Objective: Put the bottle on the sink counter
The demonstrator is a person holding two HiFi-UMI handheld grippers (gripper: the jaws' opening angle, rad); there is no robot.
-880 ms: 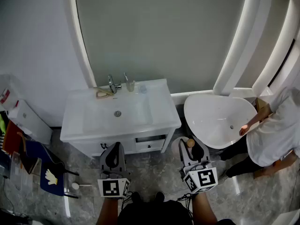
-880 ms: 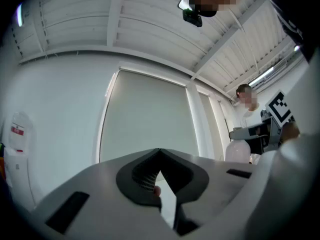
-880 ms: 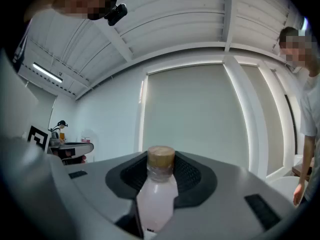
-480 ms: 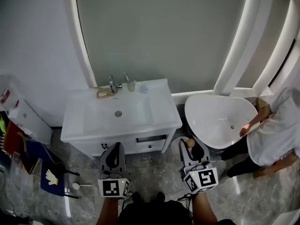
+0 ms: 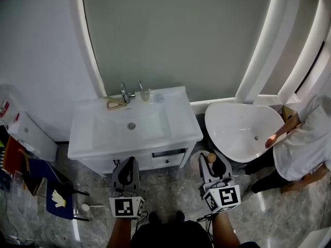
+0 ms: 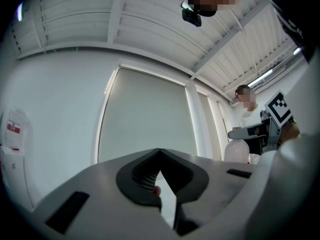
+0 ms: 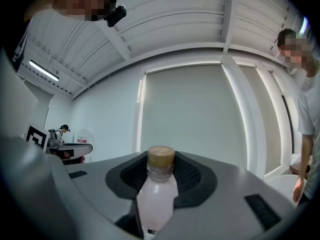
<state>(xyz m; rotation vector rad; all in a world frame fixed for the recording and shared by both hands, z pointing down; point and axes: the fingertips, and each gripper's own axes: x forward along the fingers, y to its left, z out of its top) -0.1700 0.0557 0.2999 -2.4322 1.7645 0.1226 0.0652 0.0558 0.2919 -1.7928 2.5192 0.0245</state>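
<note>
My right gripper [image 5: 212, 161] is shut on a pale pink bottle [image 7: 156, 196] with a tan wooden cap [image 5: 210, 157]; the cap pokes up between the jaws. It hangs above the floor, just right of the white sink cabinet. My left gripper [image 5: 126, 172] is shut with nothing in it, low in front of the cabinet. The sink counter [image 5: 178, 115] lies ahead, its basin in the middle. In the left gripper view the jaw tips [image 6: 160, 156] meet, and the bottle [image 6: 236, 151] shows far right.
A tap [image 5: 124, 93], a soap dish [image 5: 112, 104] and a small glass [image 5: 144, 94] stand along the counter's back edge. A white oval tub [image 5: 240, 130] sits to the right, with a person [image 5: 305, 136] bent over it. Clutter and a blue chair [image 5: 54, 195] are at the left.
The head view has shifted slightly; the sink and tub sit a little lower and further right in frame. Both grippers hold much the same pose.
</note>
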